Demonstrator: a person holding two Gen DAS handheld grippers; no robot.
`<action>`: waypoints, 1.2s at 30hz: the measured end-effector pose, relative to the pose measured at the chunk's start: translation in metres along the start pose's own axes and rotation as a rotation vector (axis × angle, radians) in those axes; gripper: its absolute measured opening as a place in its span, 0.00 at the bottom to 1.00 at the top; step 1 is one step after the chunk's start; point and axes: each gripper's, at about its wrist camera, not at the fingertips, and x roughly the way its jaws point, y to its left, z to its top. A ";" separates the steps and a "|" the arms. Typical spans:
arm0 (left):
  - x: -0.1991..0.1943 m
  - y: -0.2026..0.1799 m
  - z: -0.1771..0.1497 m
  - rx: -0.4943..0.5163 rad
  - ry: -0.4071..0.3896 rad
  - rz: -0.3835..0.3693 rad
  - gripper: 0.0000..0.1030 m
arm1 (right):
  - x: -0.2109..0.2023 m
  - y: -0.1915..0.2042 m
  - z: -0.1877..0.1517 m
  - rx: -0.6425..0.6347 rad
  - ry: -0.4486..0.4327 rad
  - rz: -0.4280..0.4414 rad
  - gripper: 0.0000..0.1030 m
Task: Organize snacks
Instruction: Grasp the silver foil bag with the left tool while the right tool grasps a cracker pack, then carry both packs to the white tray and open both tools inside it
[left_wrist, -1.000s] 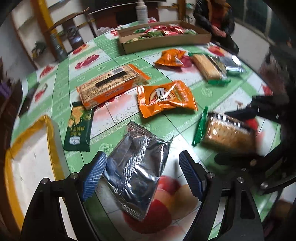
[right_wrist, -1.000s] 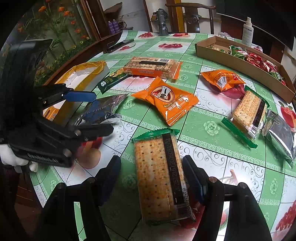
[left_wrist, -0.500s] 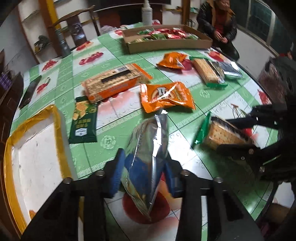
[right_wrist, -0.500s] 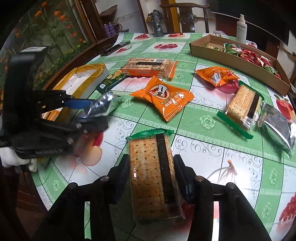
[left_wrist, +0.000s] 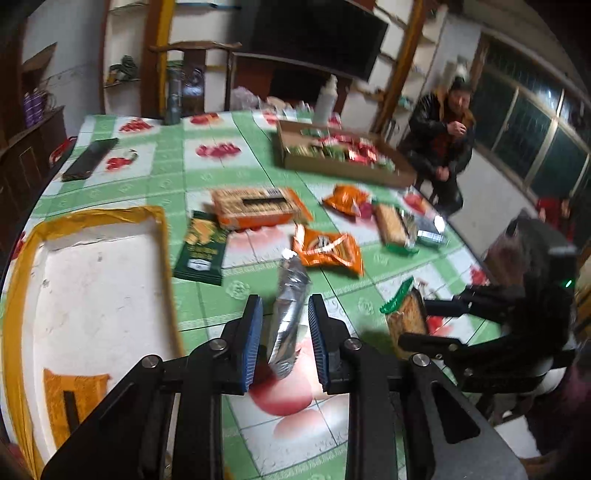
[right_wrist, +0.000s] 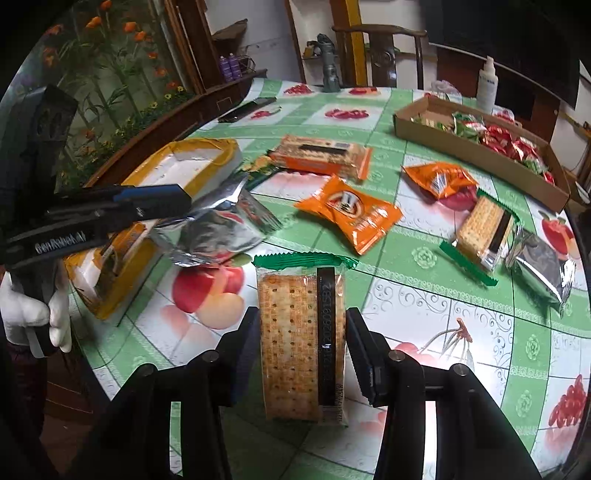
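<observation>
Both packs are up off the table now compared to a second ago, when they were lying flat between wide-open jaws. Our left gripper (left_wrist: 284, 332) is closing on the silver pouch (left_wrist: 288, 314), which hangs edge-on between the blue pads, lifted above the tablecloth (left_wrist: 207, 173) with its top corner poking up toward the orange bag (left_wrist: 328, 251). From the right wrist view we see the same pouch (right_wrist: 218, 229) sticking out past the left fingers, just beside the white box (right_wrist: 192, 162) with the yellow rim. Our right gripper (right_wrist: 303, 354) is clamped narrow on the cracker pack (right_wrist: 301, 343), gripping it by its long sides, green sealed end pointing away from us. Out on the table sit a second cracker pack (right_wrist: 480, 232), another silver pouch (right_wrist: 543, 266), a small orange bag (right_wrist: 439, 179), a long orange biscuit pack (right_wrist: 321, 153) and the cardboard tray (right_wrist: 476, 155) of wrapped sweets. Somebody sits in a dark jacket (left_wrist: 439, 129) past the far edge
</observation>
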 end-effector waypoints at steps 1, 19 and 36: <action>-0.007 0.006 0.001 -0.016 -0.016 0.000 0.22 | -0.002 0.004 0.001 -0.008 -0.004 -0.001 0.46; -0.045 0.112 -0.014 -0.283 -0.124 0.006 0.22 | 0.017 0.105 0.082 -0.079 -0.054 0.164 0.46; 0.072 -0.024 0.013 0.188 0.152 0.164 0.74 | -0.035 0.013 0.029 0.118 -0.115 0.111 0.46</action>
